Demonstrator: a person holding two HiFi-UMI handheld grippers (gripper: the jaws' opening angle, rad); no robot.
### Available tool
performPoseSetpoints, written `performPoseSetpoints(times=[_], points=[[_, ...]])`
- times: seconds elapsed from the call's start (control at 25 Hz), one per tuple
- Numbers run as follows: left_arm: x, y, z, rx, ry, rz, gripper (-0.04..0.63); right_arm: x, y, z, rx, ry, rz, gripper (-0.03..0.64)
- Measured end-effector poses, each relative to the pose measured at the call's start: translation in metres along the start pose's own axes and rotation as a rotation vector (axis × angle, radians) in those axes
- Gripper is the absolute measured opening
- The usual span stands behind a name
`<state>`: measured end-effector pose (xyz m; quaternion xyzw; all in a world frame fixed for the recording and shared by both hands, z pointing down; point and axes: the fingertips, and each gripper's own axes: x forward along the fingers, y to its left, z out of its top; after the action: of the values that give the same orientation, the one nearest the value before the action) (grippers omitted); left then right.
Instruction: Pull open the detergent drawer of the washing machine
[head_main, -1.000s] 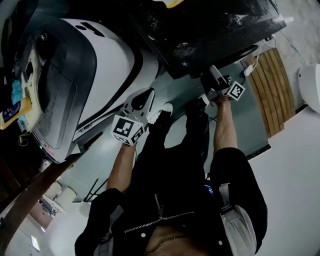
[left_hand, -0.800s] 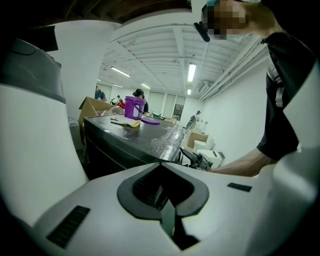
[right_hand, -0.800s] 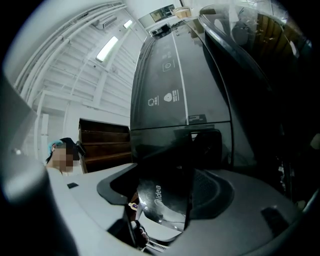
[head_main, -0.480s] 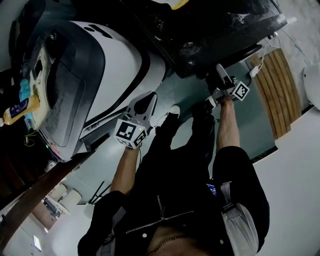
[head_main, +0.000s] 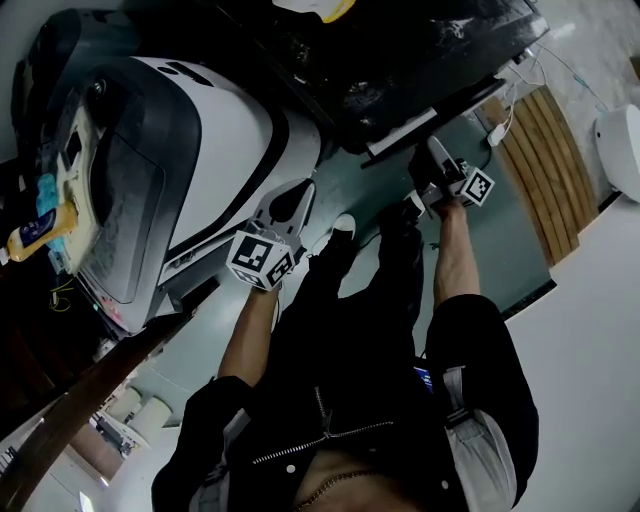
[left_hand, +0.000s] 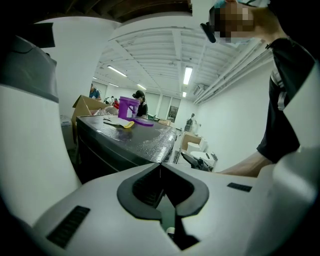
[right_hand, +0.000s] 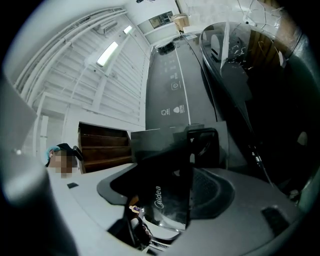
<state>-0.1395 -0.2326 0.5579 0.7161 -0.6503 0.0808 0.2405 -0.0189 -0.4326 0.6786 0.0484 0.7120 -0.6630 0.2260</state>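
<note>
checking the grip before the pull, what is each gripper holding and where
The right gripper is clamped on the detergent drawer, by its dark front panel. The left gripper is shut on nothing.

Only "Midea" is legible, printed white on the dark detergent drawer (right_hand: 167, 200).

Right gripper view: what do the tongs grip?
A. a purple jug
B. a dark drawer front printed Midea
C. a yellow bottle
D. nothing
B: the right tongs are closed on the dark drawer front, whose Midea print shows between them.
</note>
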Motion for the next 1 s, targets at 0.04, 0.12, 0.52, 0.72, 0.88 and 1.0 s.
performPoseSetpoints(times=[0.04,0.12,0.52,0.72,0.88,1.0], points=[[0.001,-0.002,0.001,0.006,0.001,-0.009,0.020,-0.002,0.001,0.000,-0.002,0.000,0.001,0.301],[0.003,-0.005,0.002,0.016,0.006,-0.025,0.020,-0.010,0.004,-0.002,-0.003,0.001,0.003,0.299],[0.007,-0.017,0.002,0.050,0.022,-0.086,0.020,-0.067,0.028,-0.005,-0.018,-0.038,0.013,0.290],[0.011,-0.030,0.002,0.065,0.026,-0.124,0.020,-0.100,0.039,-0.003,-0.027,-0.079,0.015,0.278],[0.012,-0.041,0.003,0.078,0.027,-0.154,0.020,-0.102,0.041,-0.006,-0.041,-0.078,-0.006,0.255],[0.012,-0.048,0.003,0.085,0.027,-0.176,0.020,-0.109,0.033,-0.006,-0.066,-0.097,-0.090,0.261]])
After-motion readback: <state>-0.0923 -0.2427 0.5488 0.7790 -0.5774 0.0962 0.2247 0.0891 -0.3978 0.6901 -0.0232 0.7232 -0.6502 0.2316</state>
